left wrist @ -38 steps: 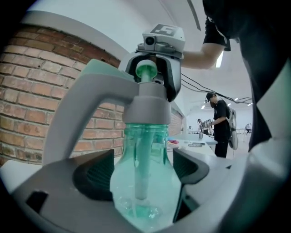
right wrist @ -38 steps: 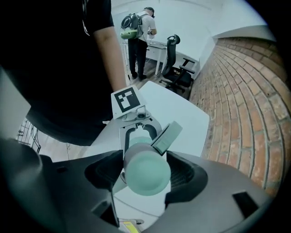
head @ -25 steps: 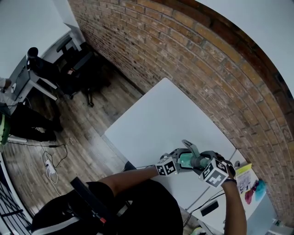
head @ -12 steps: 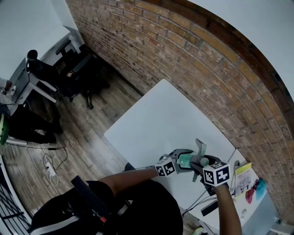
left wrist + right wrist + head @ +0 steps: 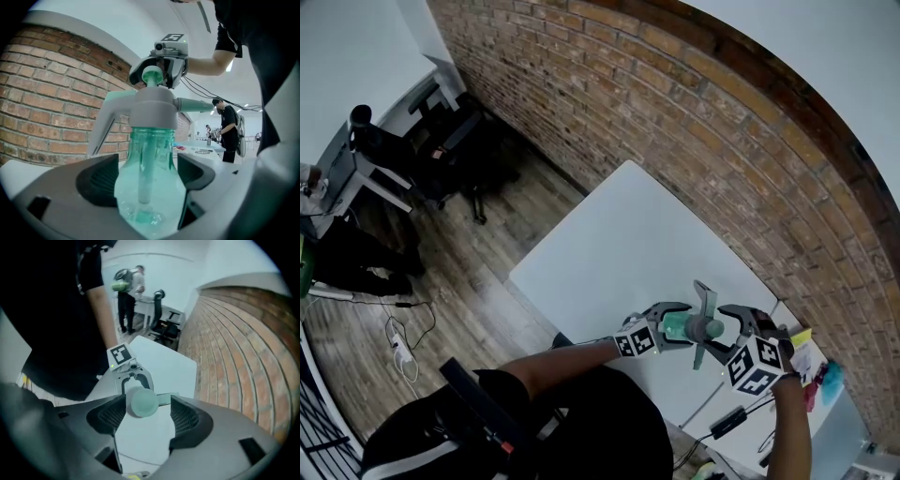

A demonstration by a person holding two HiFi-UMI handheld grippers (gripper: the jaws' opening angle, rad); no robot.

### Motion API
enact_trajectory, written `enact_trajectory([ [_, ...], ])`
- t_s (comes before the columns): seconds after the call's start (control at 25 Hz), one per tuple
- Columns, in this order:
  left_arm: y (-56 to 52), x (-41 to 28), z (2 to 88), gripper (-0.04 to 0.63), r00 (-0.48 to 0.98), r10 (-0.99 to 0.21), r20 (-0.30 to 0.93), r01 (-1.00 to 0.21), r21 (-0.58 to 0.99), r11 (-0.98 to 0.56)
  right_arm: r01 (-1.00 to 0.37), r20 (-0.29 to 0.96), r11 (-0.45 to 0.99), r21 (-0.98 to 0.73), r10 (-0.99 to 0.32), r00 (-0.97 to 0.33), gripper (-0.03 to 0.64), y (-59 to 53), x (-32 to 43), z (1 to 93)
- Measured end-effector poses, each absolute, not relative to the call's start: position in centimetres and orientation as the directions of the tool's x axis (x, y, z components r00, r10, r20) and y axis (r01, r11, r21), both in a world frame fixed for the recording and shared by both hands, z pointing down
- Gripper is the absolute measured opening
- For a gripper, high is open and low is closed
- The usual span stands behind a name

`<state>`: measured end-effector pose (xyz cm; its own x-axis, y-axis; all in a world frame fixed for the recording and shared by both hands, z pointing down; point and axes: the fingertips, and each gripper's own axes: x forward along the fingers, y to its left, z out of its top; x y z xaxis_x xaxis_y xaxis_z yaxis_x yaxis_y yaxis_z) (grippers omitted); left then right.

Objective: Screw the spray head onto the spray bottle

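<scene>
1. Teal translucent plastic spray bottle [image 5: 150,178] is held clear of the white worktop [image 5: 619,234], with the grey plastic spray head [image 5: 152,105] seated on its neck. The left claw [image 5: 675,326] clamps the bottle's body, presumably to stop it turning.
2. The right claw [image 5: 149,414] sits over the head's round teal top knob [image 5: 143,401]. Its jaws are apart and grip nothing, likely between twists.
3. Room to move: the bottle hangs over the worktop's near end. The red brick wall [image 5: 722,141] runs along the far side, and there is open air around the head.
</scene>
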<state>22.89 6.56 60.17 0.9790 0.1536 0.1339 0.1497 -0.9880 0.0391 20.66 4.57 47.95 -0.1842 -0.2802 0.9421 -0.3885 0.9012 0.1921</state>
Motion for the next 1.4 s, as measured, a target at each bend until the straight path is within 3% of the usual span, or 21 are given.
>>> enact_trajectory([
  [0.12, 6.5, 22.9, 60.3, 0.391, 0.980, 0.151, 0.132, 0.147, 0.041, -0.988, -0.117, 0.971, 0.972, 0.206, -0.217, -0.097, 0.293, 5.4, 21.0, 48.8],
  [0.24, 6.6, 22.9, 60.8, 0.391, 0.980, 0.146, 0.139, 0.141, 0.042, -0.989, 0.066, 0.983, 0.981, 0.181, -0.179, -0.037, 0.293, 5.9, 20.7, 49.9],
  [0.8, 6.8, 22.8, 60.9, 0.391, 0.979, 0.147, 0.142, 0.142, 0.046, -0.989, 0.448, 0.988, 0.892, 0.061, -0.119, 0.101, 0.293, 6.8, 20.1, 52.6],
  [0.92, 6.8, 22.8, 61.0, 0.391, 0.979, 0.145, 0.145, 0.140, 0.045, -0.989, 0.395, 0.989, 0.916, 0.075, -0.120, 0.091, 0.291, 6.9, 19.8, 53.4],
  [1.16, 6.7, 22.7, 60.9, 0.391, 0.981, 0.137, 0.135, 0.132, 0.048, -0.990, 0.068, 0.998, 0.996, 0.054, -0.051, -0.040, 0.291, 6.4, 19.4, 53.2],
  [1.32, 6.7, 22.7, 60.9, 0.391, 0.981, 0.136, 0.136, 0.131, 0.049, -0.990, -0.214, 0.995, 0.977, 0.000, -0.022, -0.100, 0.291, 6.0, 19.4, 53.4],
  [1.4, 6.7, 22.8, 60.9, 0.391, 0.982, 0.135, 0.131, 0.129, 0.047, -0.990, -0.271, 0.995, 0.962, -0.001, -0.027, -0.099, 0.291, 5.9, 19.4, 53.4],
])
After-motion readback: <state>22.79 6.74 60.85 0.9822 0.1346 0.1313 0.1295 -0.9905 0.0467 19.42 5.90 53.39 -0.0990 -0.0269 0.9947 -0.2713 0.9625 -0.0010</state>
